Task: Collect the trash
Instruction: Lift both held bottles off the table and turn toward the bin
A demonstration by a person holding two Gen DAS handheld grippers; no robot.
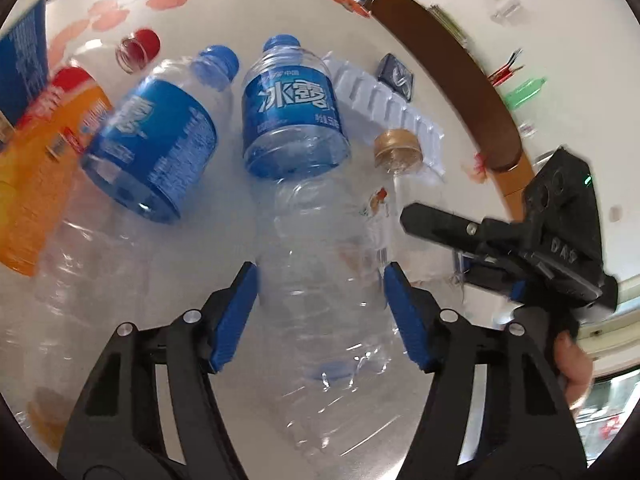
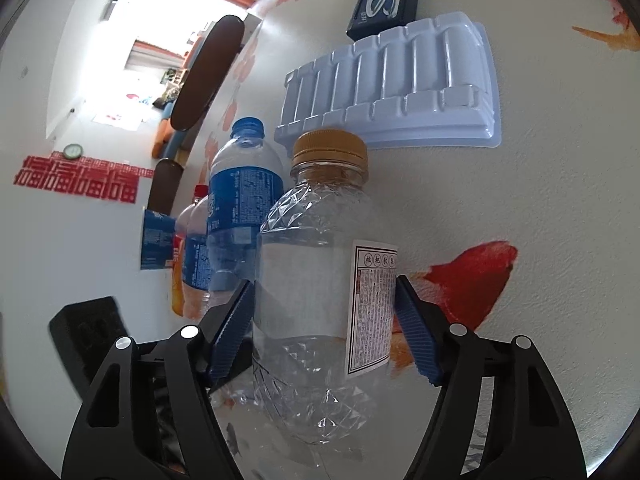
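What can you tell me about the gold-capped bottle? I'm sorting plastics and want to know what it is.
The gold-capped bottle looks like clear empty plastic, with diamond facets at shoulder and base, a smooth middle band and a white printed label. It stands upright on the white table, between the right gripper's blue pads, which sit at its sides; firm contact is unclear.

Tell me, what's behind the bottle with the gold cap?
Behind the gold-capped bottle lies a white plastic tray, and past that a dark blue box. The bottle hides the tray's near edge.
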